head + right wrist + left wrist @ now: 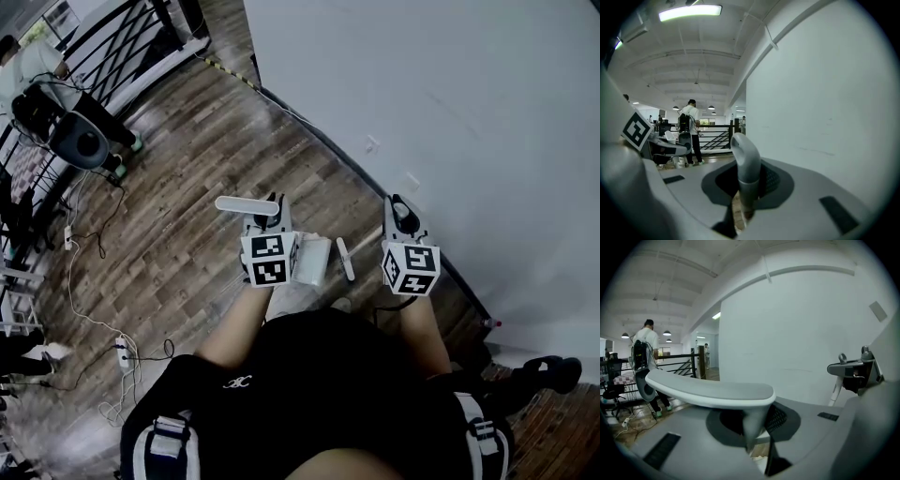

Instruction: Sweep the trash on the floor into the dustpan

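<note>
My left gripper is shut on the dustpan handle, a grey stem with a flat white crossbar on top. In the left gripper view the crossbar lies across the jaws and the left gripper clamps its stem. The white dustpan hangs below, between the two grippers. My right gripper is shut on the broom handle, whose rounded grey tip stands up between the jaws of the right gripper. A white part of the broom shows lower down. No trash shows in any view.
A white wall runs close on the right. The wood floor stretches left to a black railing. A person with a backpack stands by it. Cables and a power strip lie at the left.
</note>
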Demonstrator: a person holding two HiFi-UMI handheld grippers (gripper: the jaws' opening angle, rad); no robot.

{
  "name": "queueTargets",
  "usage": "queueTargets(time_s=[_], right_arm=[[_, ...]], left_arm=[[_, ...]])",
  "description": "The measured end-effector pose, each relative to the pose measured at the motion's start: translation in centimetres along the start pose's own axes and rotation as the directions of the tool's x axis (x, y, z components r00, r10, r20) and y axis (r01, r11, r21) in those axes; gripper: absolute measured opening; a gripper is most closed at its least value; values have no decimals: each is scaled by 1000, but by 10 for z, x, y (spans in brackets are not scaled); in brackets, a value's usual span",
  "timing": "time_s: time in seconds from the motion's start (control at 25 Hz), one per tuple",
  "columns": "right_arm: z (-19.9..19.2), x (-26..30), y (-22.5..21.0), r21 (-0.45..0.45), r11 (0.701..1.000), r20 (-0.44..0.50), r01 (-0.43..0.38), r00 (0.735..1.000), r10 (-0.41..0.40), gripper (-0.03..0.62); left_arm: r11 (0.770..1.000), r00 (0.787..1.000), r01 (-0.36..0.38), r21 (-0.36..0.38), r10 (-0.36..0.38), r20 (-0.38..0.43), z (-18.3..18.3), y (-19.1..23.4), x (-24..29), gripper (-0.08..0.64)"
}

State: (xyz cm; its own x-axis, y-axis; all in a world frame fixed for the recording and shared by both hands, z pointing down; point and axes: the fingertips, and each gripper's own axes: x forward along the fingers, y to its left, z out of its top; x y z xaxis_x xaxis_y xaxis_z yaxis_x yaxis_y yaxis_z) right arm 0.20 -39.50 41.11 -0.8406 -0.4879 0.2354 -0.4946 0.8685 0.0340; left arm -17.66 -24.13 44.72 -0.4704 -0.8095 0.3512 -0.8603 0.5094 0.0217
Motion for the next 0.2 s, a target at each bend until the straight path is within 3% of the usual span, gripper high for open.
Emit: queueTargets(time_s=[0.2], right_arm=[[14, 5, 4, -71, 997, 47, -18, 999, 21, 58]], left_arm=[[1000, 1000, 8, 6, -8, 30, 13, -5, 6, 64]])
